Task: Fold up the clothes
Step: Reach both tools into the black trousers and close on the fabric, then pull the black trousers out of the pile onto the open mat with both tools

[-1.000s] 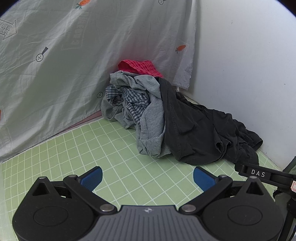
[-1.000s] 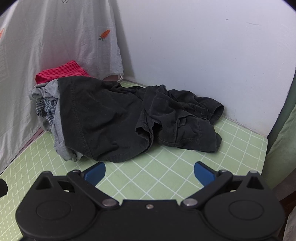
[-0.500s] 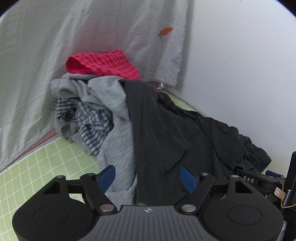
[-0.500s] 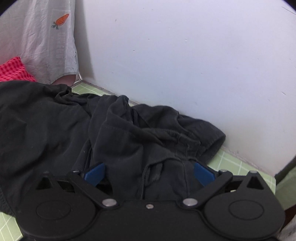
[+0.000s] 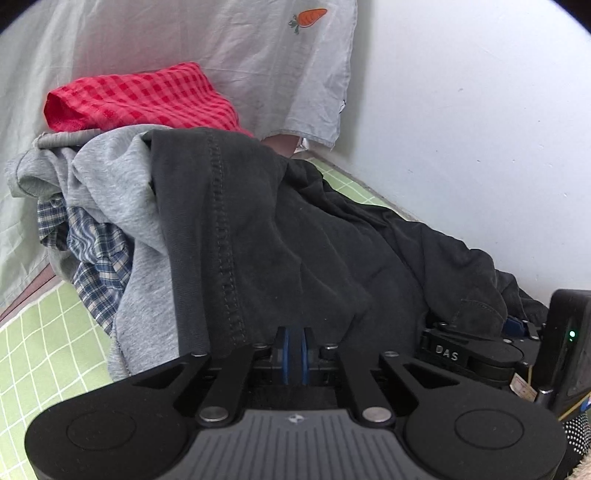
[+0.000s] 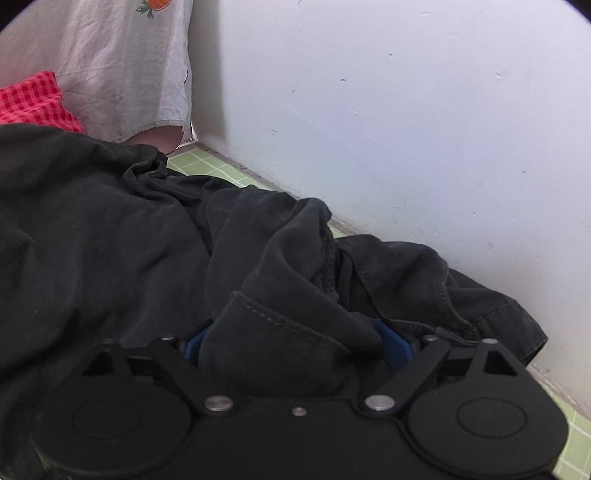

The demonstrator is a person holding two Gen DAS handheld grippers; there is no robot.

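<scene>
2 grippers' fingers [image 5: 281,350] on black garment [image 5: 295,240] edge

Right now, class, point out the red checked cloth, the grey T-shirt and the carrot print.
red checked cloth [image 5: 140,98], left wrist view, middle of its top face.
grey T-shirt [image 5: 110,184], left wrist view, upper fold.
carrot print [image 5: 310,17], left wrist view, orange body.

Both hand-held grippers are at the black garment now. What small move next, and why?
Probably finish closing the right hand-held gripper: a fold of the black garment sits between its parted pads, while the left hand-held gripper already pinches the hem. Then lift it off the grey shirt.
</scene>
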